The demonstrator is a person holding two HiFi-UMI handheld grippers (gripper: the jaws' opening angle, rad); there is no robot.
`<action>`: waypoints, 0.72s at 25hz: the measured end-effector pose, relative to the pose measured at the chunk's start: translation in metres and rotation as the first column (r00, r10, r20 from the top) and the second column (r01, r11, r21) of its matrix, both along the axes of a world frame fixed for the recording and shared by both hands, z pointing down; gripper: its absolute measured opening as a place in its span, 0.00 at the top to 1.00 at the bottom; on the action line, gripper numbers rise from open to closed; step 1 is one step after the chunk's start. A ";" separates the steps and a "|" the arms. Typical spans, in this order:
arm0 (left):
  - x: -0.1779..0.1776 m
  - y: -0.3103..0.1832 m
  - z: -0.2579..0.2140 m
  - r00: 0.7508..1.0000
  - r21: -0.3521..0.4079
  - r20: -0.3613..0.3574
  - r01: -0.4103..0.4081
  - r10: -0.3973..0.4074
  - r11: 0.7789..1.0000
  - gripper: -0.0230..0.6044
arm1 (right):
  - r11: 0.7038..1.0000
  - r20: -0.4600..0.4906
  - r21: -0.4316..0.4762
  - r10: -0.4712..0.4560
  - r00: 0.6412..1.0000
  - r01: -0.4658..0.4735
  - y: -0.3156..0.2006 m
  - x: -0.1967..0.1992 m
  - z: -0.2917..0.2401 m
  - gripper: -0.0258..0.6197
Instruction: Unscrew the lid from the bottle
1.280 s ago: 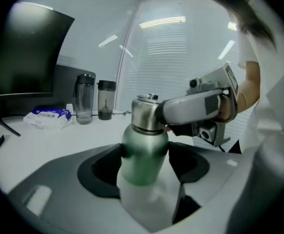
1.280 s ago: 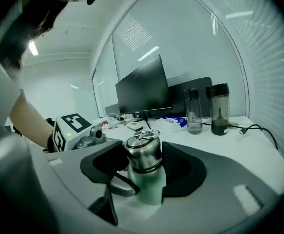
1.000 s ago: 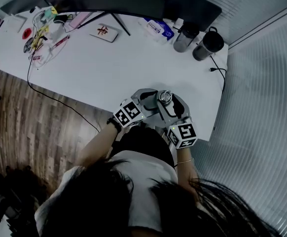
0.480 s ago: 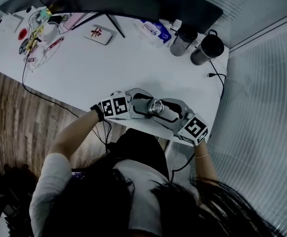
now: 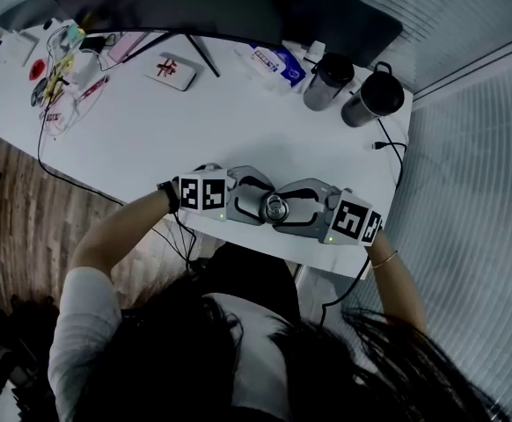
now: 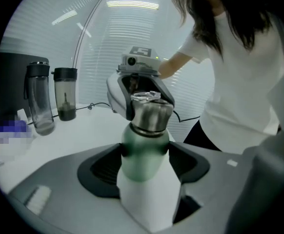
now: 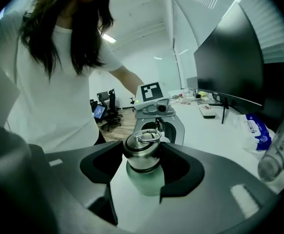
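Noted bottle (image 5: 275, 207) upright at lower centre of head view, near worktop (image 5: 194, 121) front edge. Found left gripper (image 6: 145, 152) jaws clamped on green body, right gripper (image 7: 142, 156) jaws on steel lid (image 7: 143, 150). Advise bracing body, turning lid level.

The bottle (image 6: 144, 155) is showing green at its shoulder and fading to white lower down, and its lid (image 6: 152, 113) is gleaming steel-silver. The left gripper (image 5: 260, 207) and right gripper (image 5: 291, 210) are both wearing grey shells, black pads on the fingers (image 6: 102, 168) and black-and-white square-marker cubes. The surface (image 5: 194, 121) is lying white beside a brown wood-plank floor (image 5: 18, 227).
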State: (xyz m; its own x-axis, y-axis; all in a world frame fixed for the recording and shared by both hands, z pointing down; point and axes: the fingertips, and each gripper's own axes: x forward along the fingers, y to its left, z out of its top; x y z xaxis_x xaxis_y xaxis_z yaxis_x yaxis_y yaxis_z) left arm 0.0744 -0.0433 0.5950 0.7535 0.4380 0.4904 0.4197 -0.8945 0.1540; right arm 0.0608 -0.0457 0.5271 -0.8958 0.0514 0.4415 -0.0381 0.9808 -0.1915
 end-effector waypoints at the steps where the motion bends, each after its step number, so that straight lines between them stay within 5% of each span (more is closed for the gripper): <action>1: 0.000 0.000 0.000 1.000 0.000 0.000 -0.006 0.006 1.000 0.40 | 1.000 -0.012 0.003 -0.021 1.000 0.021 0.000 -0.001 0.000 0.59; 6: 0.000 0.000 -0.001 1.000 -0.001 -0.007 -0.010 0.010 1.000 0.40 | 0.999 -0.025 -0.018 -0.031 0.999 0.030 0.000 -0.002 0.000 0.59; 12: 0.000 0.000 0.001 0.999 0.000 -0.023 0.041 -0.041 0.999 0.40 | 0.986 -0.011 -0.011 0.166 0.986 -0.166 -0.003 -0.001 0.000 0.58; 15: 0.001 0.000 0.002 0.996 0.000 -0.026 0.088 -0.088 0.996 0.40 | 0.948 0.012 -0.011 0.318 0.948 -0.318 -0.001 0.004 -0.001 0.58; 18: 0.000 0.000 0.002 0.986 0.000 -0.040 0.165 -0.165 0.986 0.40 | 0.867 0.038 0.004 0.498 0.866 -0.499 0.002 0.011 -0.004 0.58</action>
